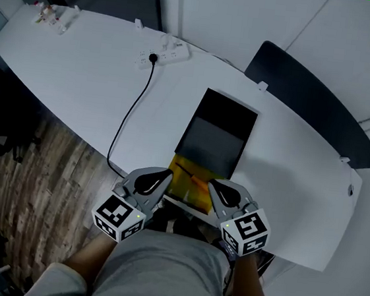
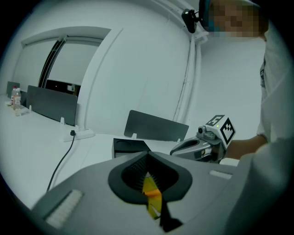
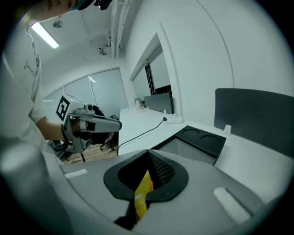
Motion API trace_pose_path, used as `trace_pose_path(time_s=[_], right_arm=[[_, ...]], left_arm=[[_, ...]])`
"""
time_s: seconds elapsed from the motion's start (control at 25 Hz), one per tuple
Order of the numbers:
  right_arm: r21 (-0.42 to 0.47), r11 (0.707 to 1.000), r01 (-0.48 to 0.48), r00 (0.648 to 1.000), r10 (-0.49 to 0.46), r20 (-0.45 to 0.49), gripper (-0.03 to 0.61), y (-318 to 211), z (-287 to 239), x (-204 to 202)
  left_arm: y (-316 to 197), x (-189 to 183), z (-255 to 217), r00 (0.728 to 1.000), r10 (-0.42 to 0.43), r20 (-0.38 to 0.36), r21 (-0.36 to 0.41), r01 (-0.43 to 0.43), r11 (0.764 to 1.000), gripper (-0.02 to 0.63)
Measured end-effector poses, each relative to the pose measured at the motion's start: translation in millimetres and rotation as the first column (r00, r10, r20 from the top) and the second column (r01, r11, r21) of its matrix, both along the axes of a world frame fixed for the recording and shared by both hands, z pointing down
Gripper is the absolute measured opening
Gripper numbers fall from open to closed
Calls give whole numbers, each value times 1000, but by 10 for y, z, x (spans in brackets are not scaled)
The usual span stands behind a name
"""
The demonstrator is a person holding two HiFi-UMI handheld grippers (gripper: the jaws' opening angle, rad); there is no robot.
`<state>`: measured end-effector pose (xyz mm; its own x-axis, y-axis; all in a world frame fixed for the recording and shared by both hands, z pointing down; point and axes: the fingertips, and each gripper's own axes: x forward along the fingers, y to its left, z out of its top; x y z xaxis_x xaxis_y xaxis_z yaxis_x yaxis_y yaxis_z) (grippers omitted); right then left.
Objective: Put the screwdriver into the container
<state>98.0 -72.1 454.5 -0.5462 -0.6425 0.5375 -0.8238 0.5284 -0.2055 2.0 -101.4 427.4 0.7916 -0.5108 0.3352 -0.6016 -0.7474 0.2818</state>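
A screwdriver (image 1: pixel 192 176) with a dark shaft and an orange handle lies on a yellow tray (image 1: pixel 181 189) at the table's near edge. Just beyond it stands the black container (image 1: pixel 216 137), open, with a grey inside. My left gripper (image 1: pixel 167 174) hovers at the tray's left side and my right gripper (image 1: pixel 212 183) at its right side. Both are shut and hold nothing. In the left gripper view, the yellow tray (image 2: pixel 151 195) shows through the slit of the left gripper (image 2: pixel 148 158). The right gripper view shows the right gripper (image 3: pixel 148 153) the same way, with the container (image 3: pixel 197 140) ahead.
A white power strip (image 1: pixel 162 54) lies far back on the white table (image 1: pixel 80 79), and its black cable (image 1: pixel 130 114) runs to the front edge. Small bottles (image 1: pixel 47 14) stand at the far left corner. Dark divider panels (image 1: pixel 310 102) border the table's far side.
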Motion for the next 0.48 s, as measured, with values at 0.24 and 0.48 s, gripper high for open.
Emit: trace_pose_path(time_s=[0.24,0.48], right_arm=[[35,999,-4,1000,3,19,15,68,-137,-23],[41,999,-29,999,27,37,15,89,-211,-13]], left_arm=[[66,21,-52,1000,6,5,-4,-6,1000,0],[154,34,-82,1000,12,8,-3,-12,1000,0]])
